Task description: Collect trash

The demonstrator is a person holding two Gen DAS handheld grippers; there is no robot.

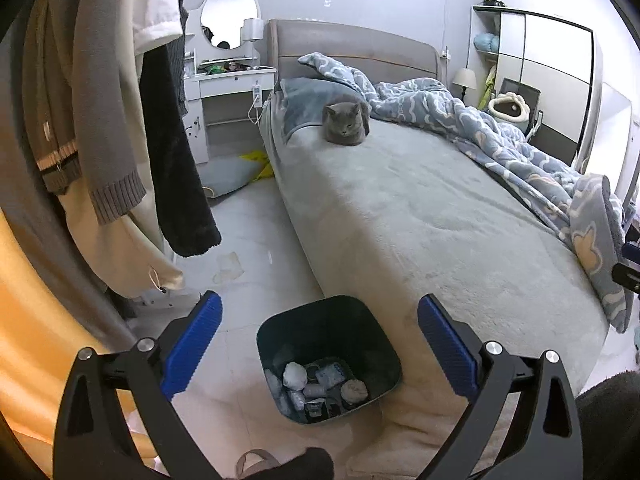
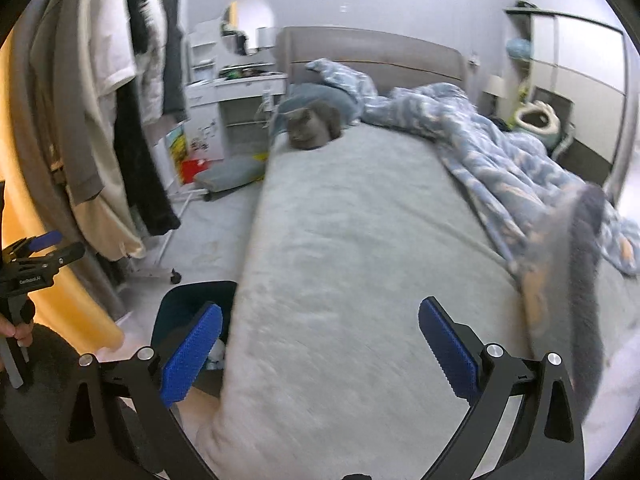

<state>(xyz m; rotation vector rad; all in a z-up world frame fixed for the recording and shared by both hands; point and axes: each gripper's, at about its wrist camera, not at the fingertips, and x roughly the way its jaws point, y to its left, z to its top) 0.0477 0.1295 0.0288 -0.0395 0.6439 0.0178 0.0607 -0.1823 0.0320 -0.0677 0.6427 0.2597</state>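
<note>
Left wrist view: left hand-held gripper (image 1: pixel 318 344) jaws spread wide, nothing between them, hovering over the dark bin (image 1: pixel 330 356) that stands on the floor (image 1: pixel 248 240) against the foot corner of the bed (image 1: pixel 420 216). Bin holds crumpled tissues and wrappers (image 1: pixel 316 384) at the bottom, well under the rim.

Right wrist view, blurred: right hand-held gripper (image 2: pixel 320 344) jaws also fully apart and empty, aimed over the grey bed cover; bin edge shows just behind its left finger. Left gripper visible at the far left, held in a hand (image 2: pixel 16 330).

Step, as I judge it: between pickups, both tools free, trash so far sits in the bin. No loose trash clearly visible on the bed; a pale smudge on the floor (image 1: pixel 228 268) near the hanging clothes (image 1: pixel 120 120) might be litter, can't tell.

Next move calls for finding another piece, reaching with open jaws, closing on it. Keep clear of the cat (image 1: pixel 346 122) lying further up the bed and the blue duvet (image 1: pixel 500 136).
</note>
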